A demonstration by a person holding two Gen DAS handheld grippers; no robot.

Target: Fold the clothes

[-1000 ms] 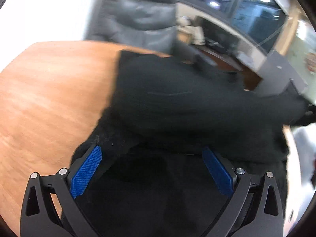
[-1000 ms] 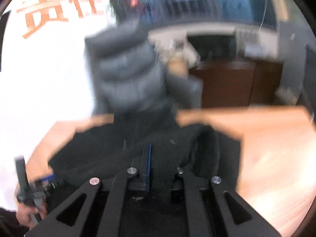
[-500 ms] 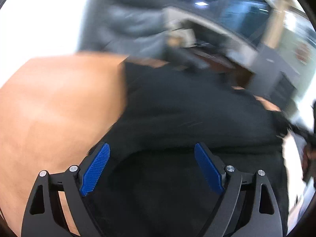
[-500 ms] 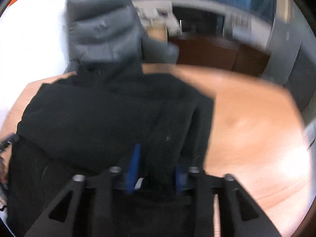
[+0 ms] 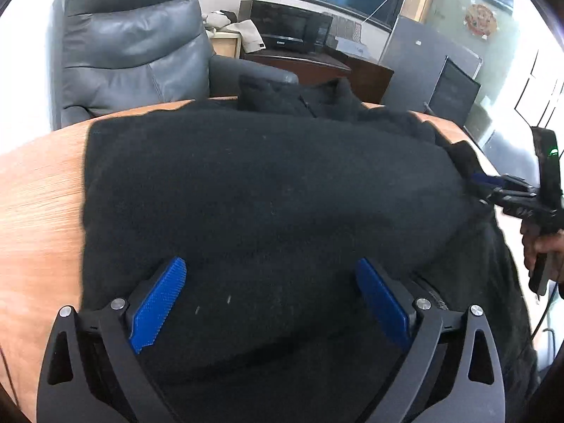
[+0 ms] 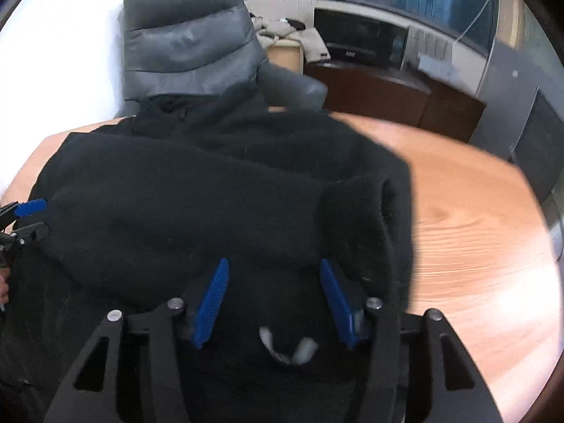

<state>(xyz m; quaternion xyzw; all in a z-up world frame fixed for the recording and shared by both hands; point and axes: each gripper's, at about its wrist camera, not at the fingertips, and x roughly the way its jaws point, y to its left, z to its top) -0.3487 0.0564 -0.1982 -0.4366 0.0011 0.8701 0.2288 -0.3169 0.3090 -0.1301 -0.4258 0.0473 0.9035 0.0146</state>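
Across the wooden worktop in front of you lies the black fleece jacket, spread wide w/ one layer already doubled over itself, collar end toward the grey leather armchair beyond the far edge. Expect it to handle soft, thick and floppy: light enough to lift w/ one pinch, but it'll sag and drag, and the pile should grip the wood rather than slide. Nothing fragile here, though a zip shows near the right hem, so that strip is prob. stiffer.

Your left hand-held gripper is over the near hem, jaws wide and opening a bit more; fleece lies under them, not pinched. Your right hand-held gripper sits about half open over the jacket's right side, beside the rolled sleeve, pads clear of the cloth, small white tag between them.

Best holds, I'd judge: the doubled edge or hem corners, taking all layers, one corner per side.
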